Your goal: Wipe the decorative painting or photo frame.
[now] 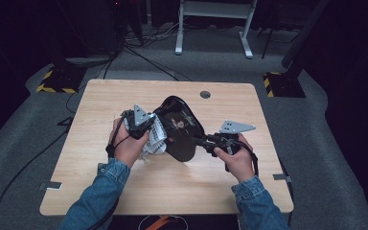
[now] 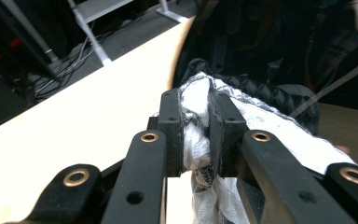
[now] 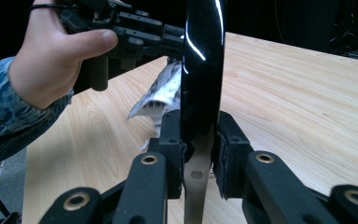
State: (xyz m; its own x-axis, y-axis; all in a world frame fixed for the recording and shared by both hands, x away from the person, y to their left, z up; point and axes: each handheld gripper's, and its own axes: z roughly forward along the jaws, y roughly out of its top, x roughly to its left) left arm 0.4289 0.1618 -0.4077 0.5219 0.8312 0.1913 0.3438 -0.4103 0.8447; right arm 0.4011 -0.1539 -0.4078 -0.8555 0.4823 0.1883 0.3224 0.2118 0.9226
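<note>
Near the table's (image 1: 124,191) middle, the right gripper (image 3: 199,140) clamps a black tray (image 1: 179,127) upright while the left gripper (image 2: 196,133), pinching a white cloth (image 2: 270,128), wipes its face, seemingly midway through cleaning.

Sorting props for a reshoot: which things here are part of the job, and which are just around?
In the job:
- black pan, clamped by right gripper
- white cloth, clamped by left gripper

Just around:
- table
- white desk frame
- floor cables

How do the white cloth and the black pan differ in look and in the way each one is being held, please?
The white cloth is soft, crumpled and matte; the black pan is rigid and glossy. The left gripper pinches the cloth; the right gripper clamps the pan. Both are gripped above the table.
</note>
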